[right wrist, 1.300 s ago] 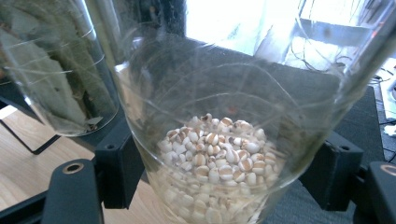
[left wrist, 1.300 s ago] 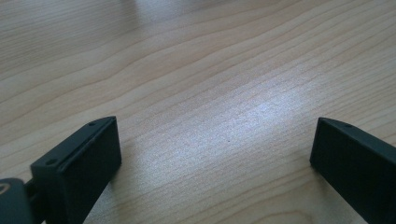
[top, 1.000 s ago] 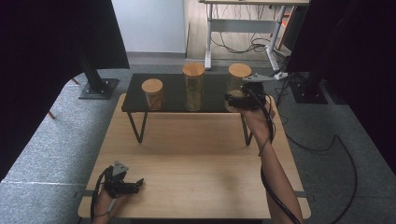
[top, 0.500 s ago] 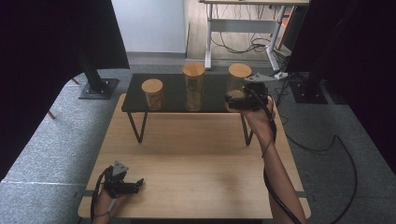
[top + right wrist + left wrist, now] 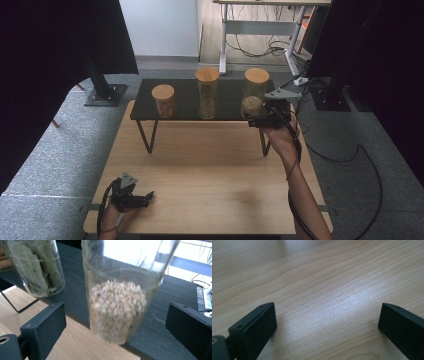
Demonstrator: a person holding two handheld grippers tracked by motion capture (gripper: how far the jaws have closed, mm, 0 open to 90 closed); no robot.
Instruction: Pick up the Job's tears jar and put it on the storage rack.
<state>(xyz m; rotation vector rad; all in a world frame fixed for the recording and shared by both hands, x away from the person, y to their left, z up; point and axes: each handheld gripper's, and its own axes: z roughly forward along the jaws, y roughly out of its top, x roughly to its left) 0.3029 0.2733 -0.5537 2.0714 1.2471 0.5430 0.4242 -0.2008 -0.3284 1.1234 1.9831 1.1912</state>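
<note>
Here, right gripper (image 5: 261, 114) at the front edge of the black shelf (image 5: 185, 106), jaws wide apart after just opening, flanking the grain jar (image 5: 117, 312) without touching it. Jar upright on the shelf's right end, cork lid (image 5: 257, 75) on, just beside the taller leaf jar (image 5: 207, 93); small jar (image 5: 163, 100) farther left. Left gripper (image 5: 141, 199) low on the wooden table (image 5: 210, 165) near its front left corner, jaws spread, holding nothing, bare wood between.
</note>
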